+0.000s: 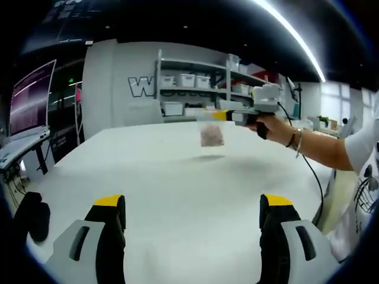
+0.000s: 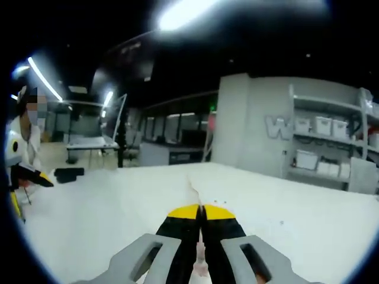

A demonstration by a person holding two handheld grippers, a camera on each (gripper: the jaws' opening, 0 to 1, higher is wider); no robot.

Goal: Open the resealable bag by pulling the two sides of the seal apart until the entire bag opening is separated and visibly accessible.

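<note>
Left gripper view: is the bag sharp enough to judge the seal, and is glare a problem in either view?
Left gripper view: the bag, hanging from the right claw, is motion-blurred, so the seal is unreadable; a ceiling light strip streaks brightly overhead. Right gripper view: a blown-out ceiling light at top, and the bag edge is blurred between the shut jaws.

My right gripper [image 1: 220,115] and the resealable bag [image 1: 211,136] hanging from it were motion-blurred in the left gripper view; seal not discernible. In the right gripper view, the bag [image 2: 200,260] was mostly hidden between my closed jaws, only a thin edge showing.
</note>
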